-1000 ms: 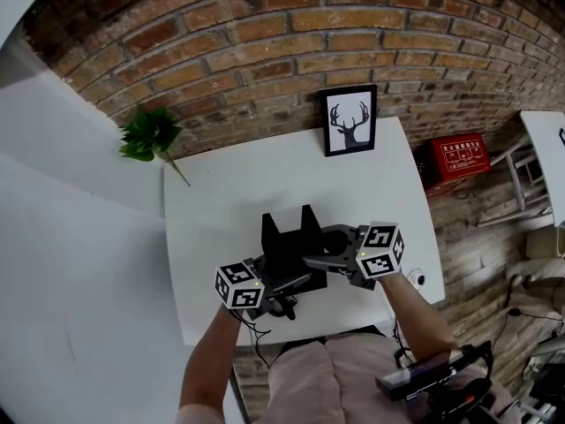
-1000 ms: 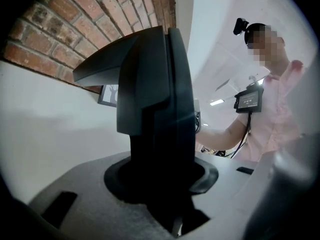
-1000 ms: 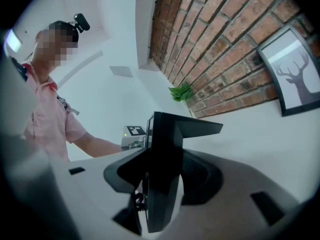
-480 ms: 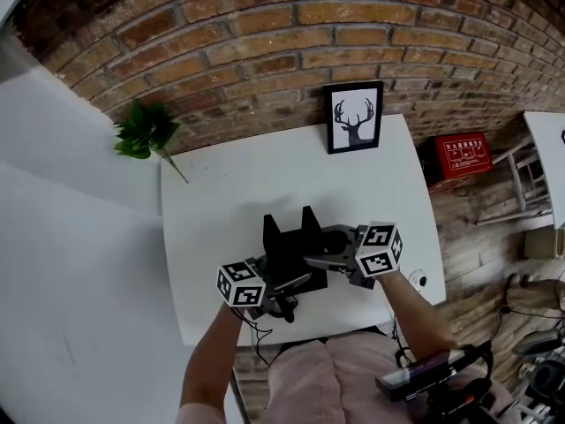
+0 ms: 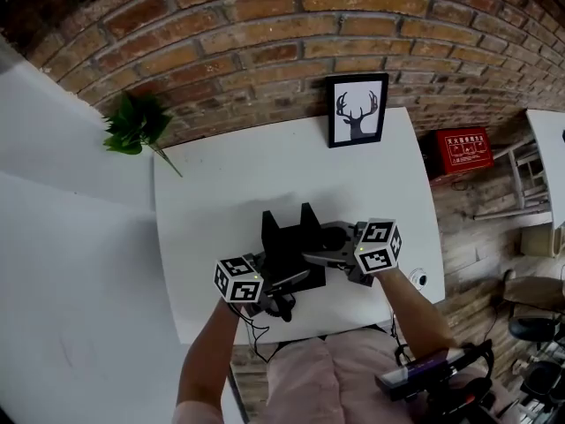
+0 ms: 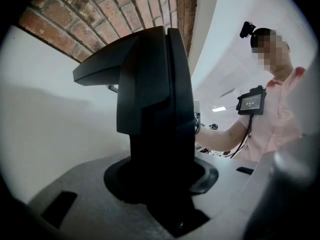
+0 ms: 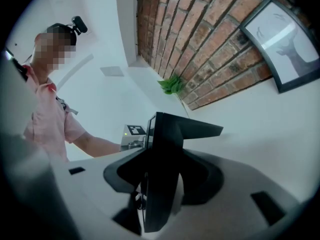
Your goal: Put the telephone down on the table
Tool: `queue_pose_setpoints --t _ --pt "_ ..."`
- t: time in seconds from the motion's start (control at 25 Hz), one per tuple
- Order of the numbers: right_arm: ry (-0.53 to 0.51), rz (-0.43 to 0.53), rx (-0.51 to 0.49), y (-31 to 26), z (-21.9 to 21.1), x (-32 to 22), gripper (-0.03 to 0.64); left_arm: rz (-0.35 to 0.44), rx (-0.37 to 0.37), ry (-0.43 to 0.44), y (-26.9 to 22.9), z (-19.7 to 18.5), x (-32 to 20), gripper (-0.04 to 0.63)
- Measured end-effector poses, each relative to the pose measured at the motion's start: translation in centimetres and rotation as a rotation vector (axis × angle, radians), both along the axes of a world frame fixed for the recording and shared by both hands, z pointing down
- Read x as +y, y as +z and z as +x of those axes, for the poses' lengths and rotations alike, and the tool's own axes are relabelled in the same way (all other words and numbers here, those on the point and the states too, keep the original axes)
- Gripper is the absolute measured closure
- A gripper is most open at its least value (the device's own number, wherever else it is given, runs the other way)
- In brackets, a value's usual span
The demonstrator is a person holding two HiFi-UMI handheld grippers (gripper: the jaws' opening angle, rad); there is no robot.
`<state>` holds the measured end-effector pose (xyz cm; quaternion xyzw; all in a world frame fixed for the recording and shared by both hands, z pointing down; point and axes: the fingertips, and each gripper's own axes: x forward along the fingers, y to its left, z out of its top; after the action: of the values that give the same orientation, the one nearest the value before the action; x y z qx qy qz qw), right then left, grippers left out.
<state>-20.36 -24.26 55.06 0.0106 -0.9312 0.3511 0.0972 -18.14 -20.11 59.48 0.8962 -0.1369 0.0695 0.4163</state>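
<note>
Could tip or bang the telephone [image 5: 291, 247] down by letting go too soon, or by opening one side first. Looks black and blocky, with two tall prongs on top. Held low near the front edge of the table [image 5: 221, 193], hard to tell if touching yet. Gripped by the left gripper [image 5: 296, 280] and the right gripper [image 5: 312, 256], each pair of jaws half shut on it.

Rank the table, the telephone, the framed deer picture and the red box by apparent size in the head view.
1. table, clearly largest
2. telephone and framed deer picture: about alike, so left unranked
3. red box, smallest
</note>
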Motion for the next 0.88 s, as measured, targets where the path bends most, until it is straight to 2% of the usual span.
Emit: queue_pose_setpoints --t 0.36,0.6,0.88 --pt "0.020 -0.092 -0.013 1.3 0.5 -0.8 0.413 -0.110 -0.031 0.024 0.8 0.3 -0.3 0.426" --pt "0.025 -0.134 -0.036 1.8 0.5 -1.4 0.411 -0.162 -0.031 0.008 1.2 0.4 -0.7 0.426" --pt "0.014 -0.189 -0.041 2.6 0.8 -1.7 0.408 -0.217 -0.072 0.012 1.7 0.6 -0.9 0.426"
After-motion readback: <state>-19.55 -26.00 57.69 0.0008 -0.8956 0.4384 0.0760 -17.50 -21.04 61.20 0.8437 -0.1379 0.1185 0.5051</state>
